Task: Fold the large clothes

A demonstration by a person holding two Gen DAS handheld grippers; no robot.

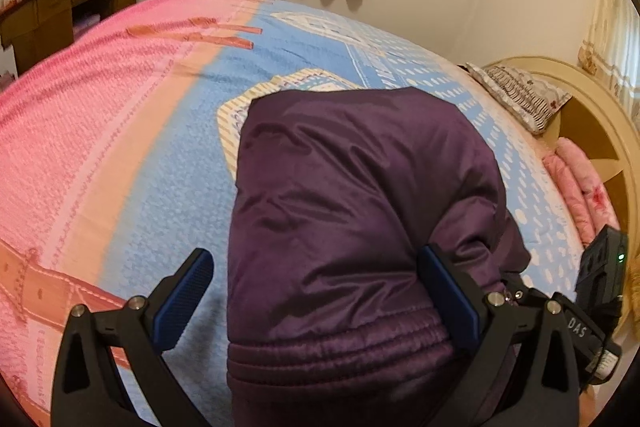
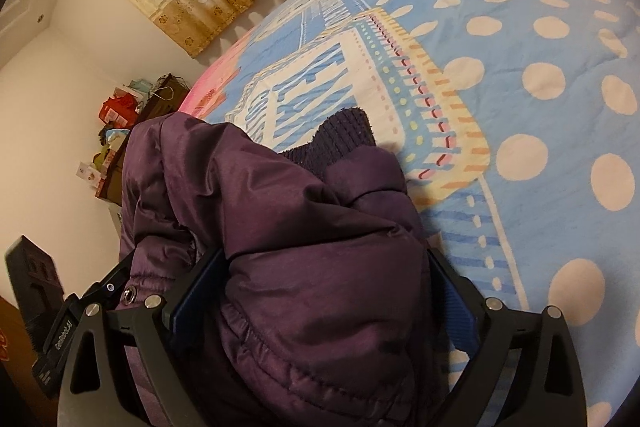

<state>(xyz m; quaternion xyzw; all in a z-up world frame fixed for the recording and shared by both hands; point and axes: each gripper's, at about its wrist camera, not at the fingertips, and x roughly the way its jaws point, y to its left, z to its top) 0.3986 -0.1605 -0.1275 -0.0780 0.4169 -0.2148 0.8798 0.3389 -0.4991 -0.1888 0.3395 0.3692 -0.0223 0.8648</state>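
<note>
a folded purple padded jacket (image 1: 352, 211) lay on a bed (image 1: 120, 131) covered in a pink and blue patterned spread. the left claw (image 1: 320, 295) stood wide, its right pad against the jacket's elastic hem, its left pad clear over the spread. a pillow (image 1: 520, 95) lay by the headboard; the right claw (image 1: 560, 315) showed at the edge.
</note>
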